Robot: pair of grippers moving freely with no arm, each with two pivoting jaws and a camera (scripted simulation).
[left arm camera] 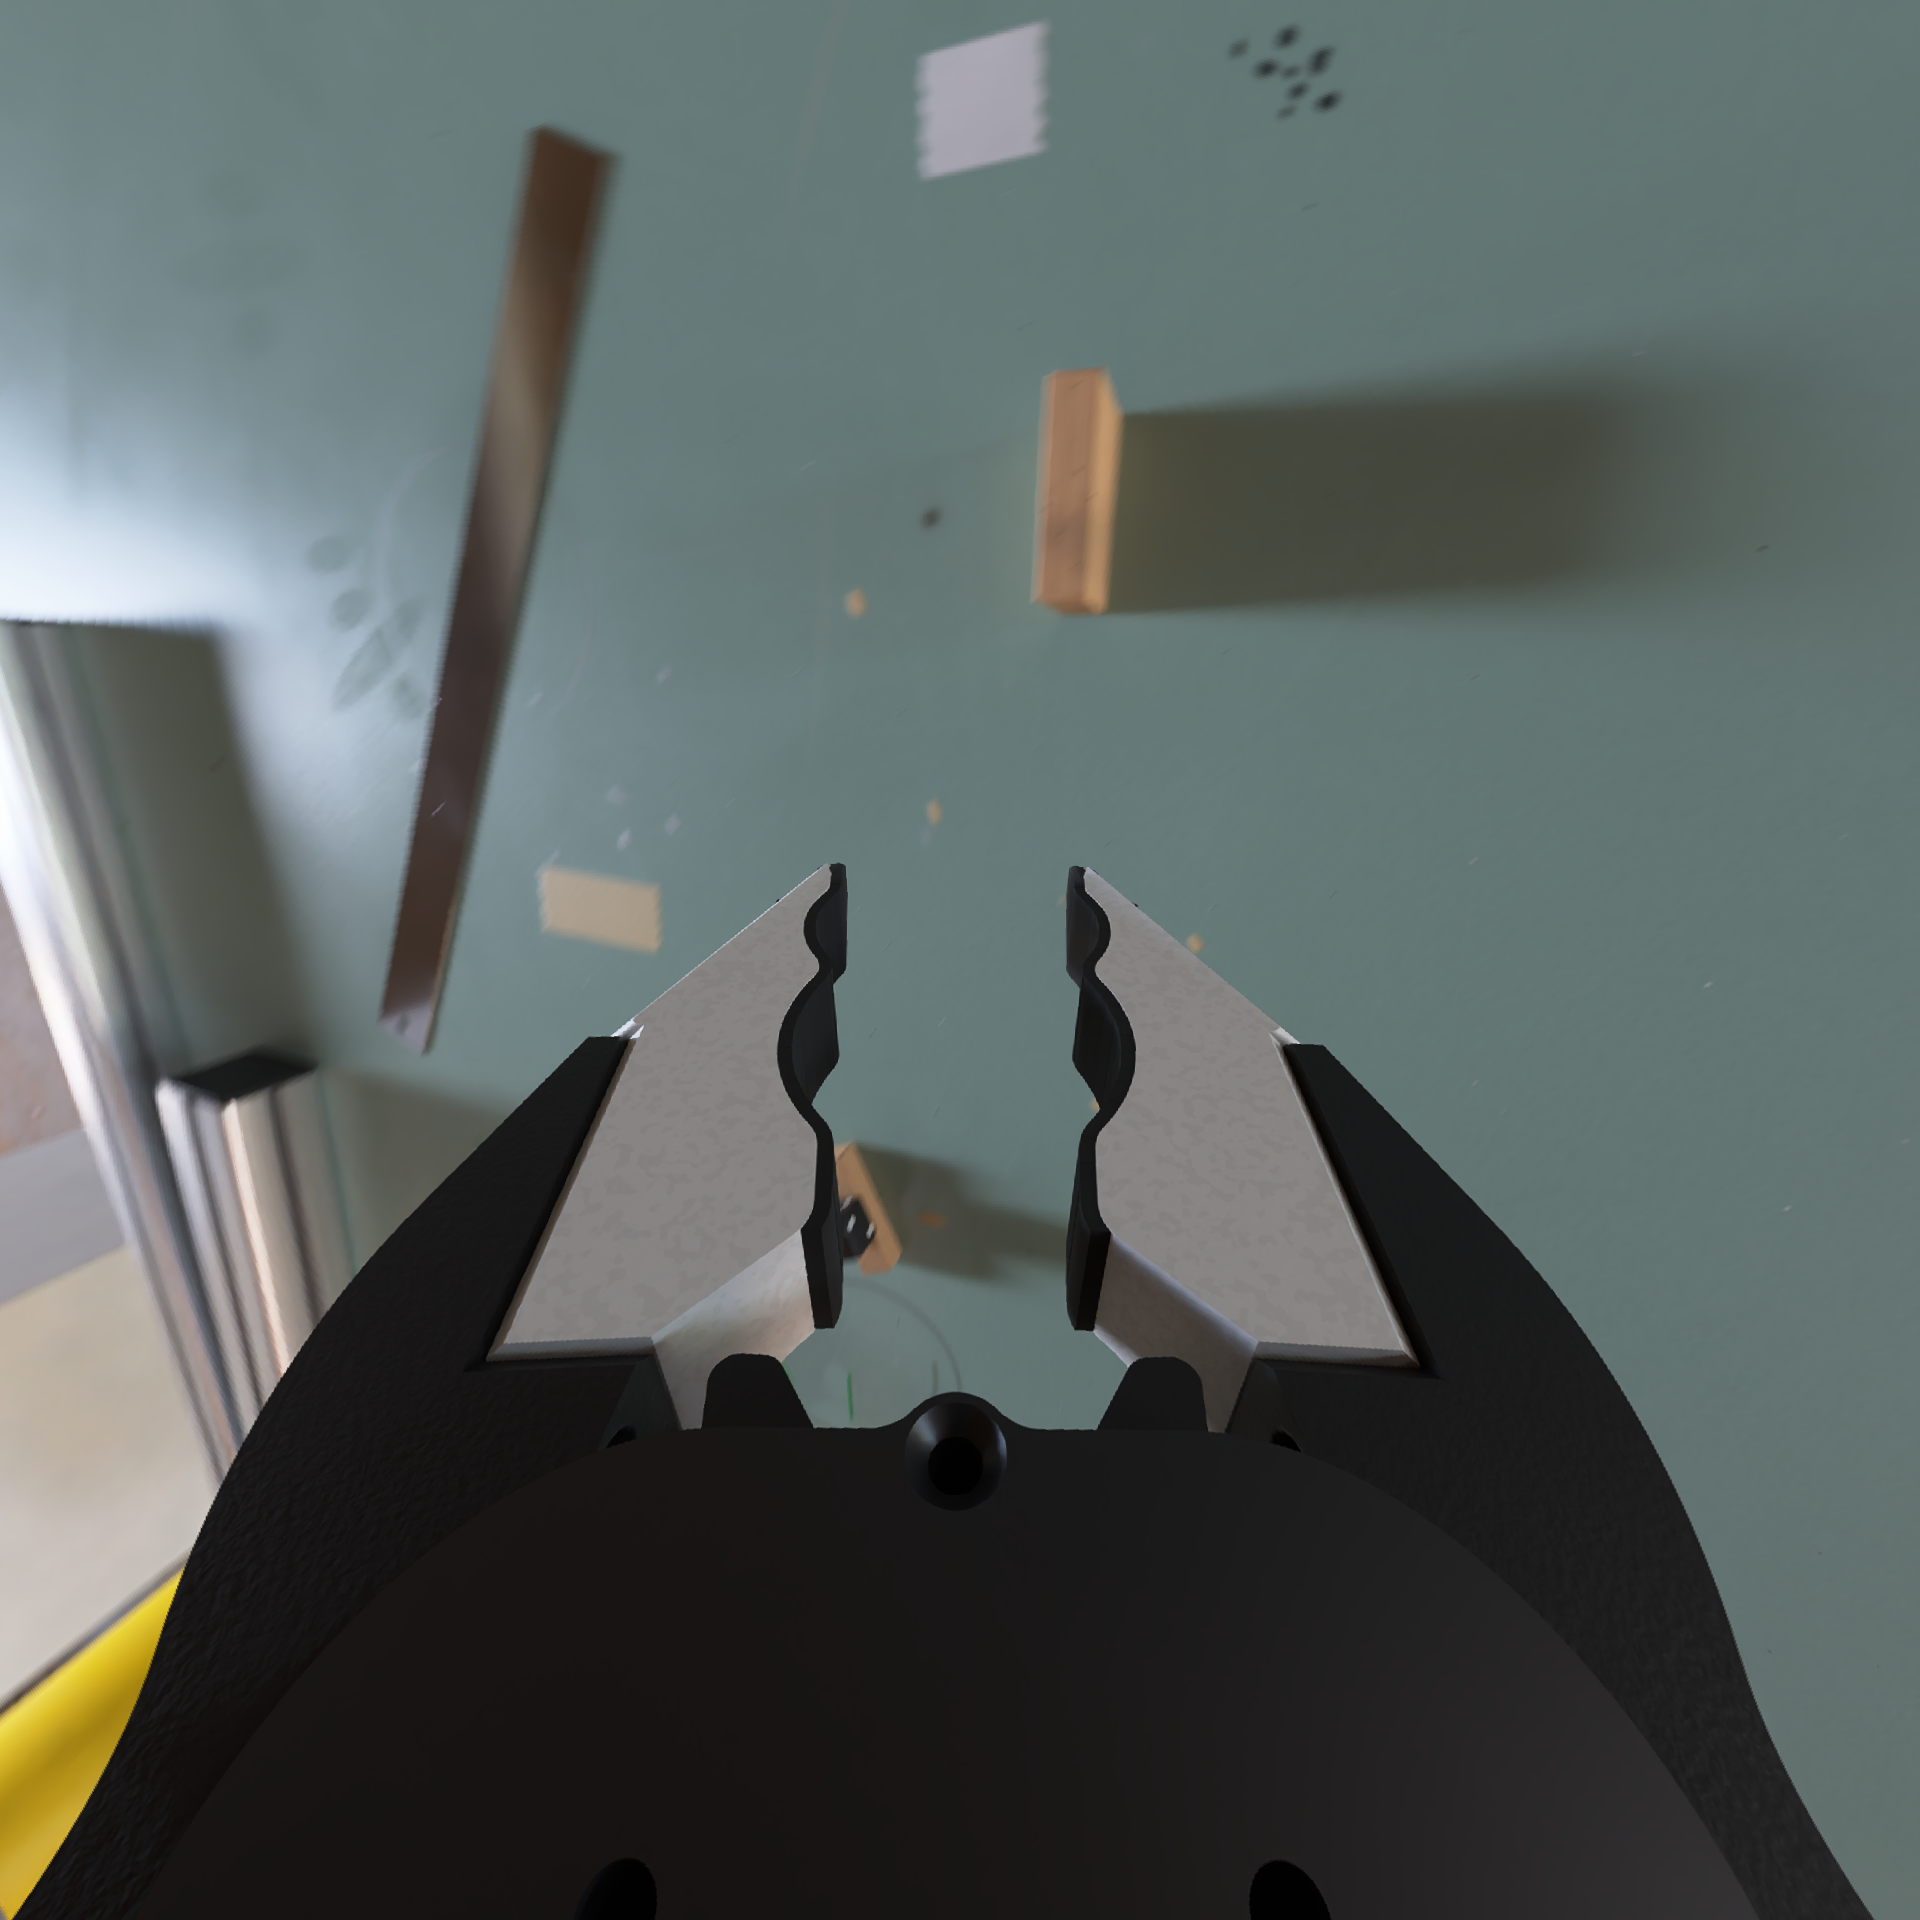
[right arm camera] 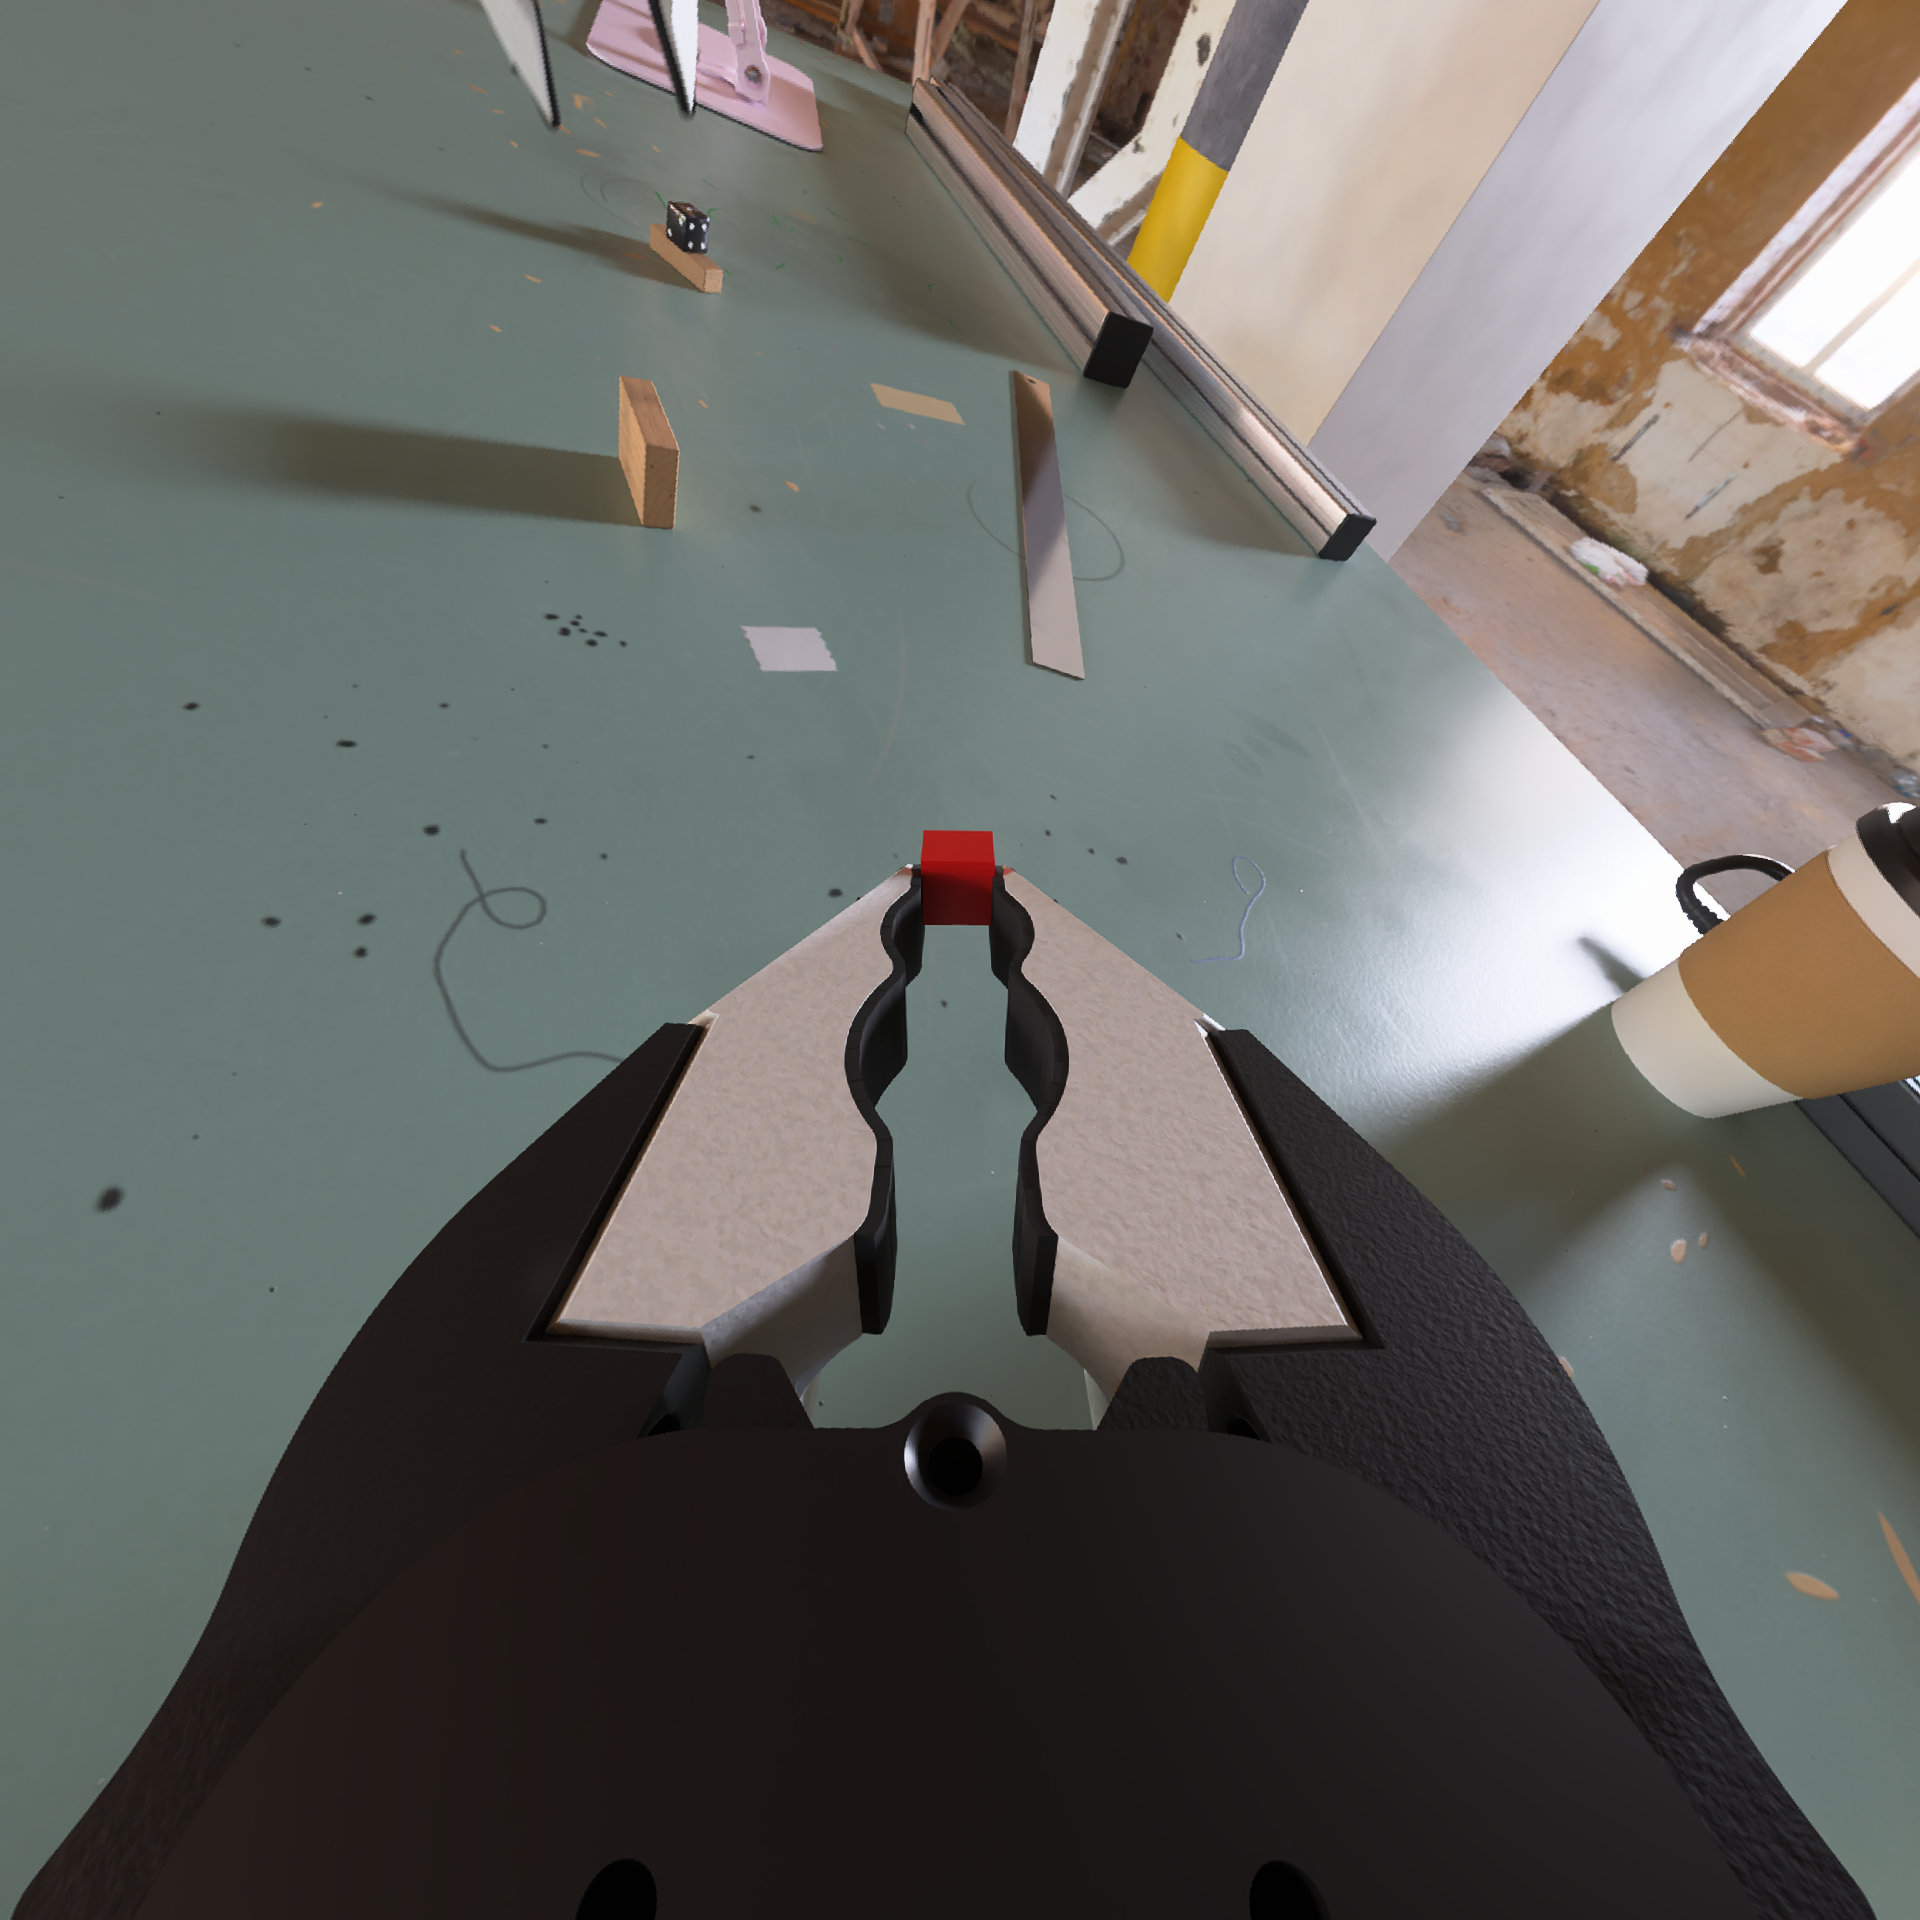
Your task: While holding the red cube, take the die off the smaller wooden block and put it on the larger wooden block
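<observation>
Right gripper: nearest the right wrist camera, black body with 2 pale fingers narrowed to a small gap, tips clamped on the red cube.
Red cube: pinched between the right fingertips, held above the green table, its top and near face showing.
Left gripper: fills the lower half of the left wrist view, pointing steeply down at the table, fingers spread with a clear gap and nothing between them. In the right wrist view only its 2 finger tips show, far off at the top edge, above the die.
Die: black with white pips, sitting on the small block at the far end of the table. In the left wrist view only a dark sliver shows beside the left finger's inner pad.
Small block: low, flat, pale wood, lying under the die. From the left wrist it is mostly hidden behind the finger.
Large block: standing upright on a narrow edge, mid-table, well apart from the small block, casting a long shadow. Also seen from above.
Table: dull green, speckled with dark spots and wood chips.
Metal strip: long, flat, grey, lying right of the large block; also.
Tape patch: pale square stuck flat on the table, between the cube and the large block.
Rail: aluminium bar with black end caps along the table's right edge.
Paper cup: brown and white, at the right edge of the right wrist view.
</observation>
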